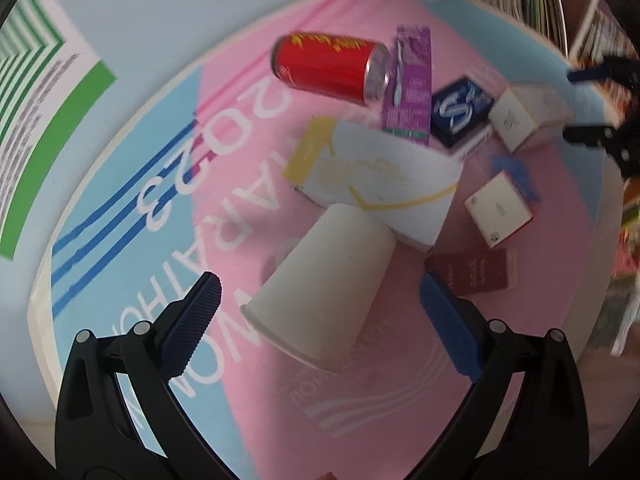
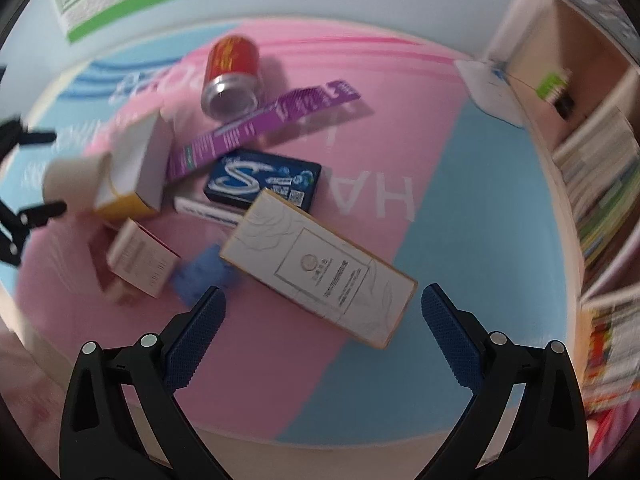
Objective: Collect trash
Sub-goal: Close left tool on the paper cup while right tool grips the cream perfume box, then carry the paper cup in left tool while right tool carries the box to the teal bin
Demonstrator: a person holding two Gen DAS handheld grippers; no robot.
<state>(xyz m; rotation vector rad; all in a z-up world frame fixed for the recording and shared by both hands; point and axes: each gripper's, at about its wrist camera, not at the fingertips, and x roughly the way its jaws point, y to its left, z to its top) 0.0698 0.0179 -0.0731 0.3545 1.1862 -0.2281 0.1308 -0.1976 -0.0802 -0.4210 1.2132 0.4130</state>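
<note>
Left gripper (image 1: 320,312): fingers spread wide, empty, paper cup (image 1: 320,288) lying on its side between them at 12 o'clock. Right gripper (image 2: 322,320): fingers apart, empty; white carton (image 2: 318,264) just ahead. Farther on the worktop (image 2: 460,200): blue gum pack (image 2: 262,180), purple box (image 2: 260,124), red can (image 2: 232,76) at 11 o'clock.

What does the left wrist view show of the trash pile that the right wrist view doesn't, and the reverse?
Only the left wrist view: the whole white paper cup lying on its side between open jaws. Only the right wrist view: the long white printed carton's full face, and the letters "HA" on the mat. Both share the red drink can, purple flat pack and dark blue gum box.
</note>
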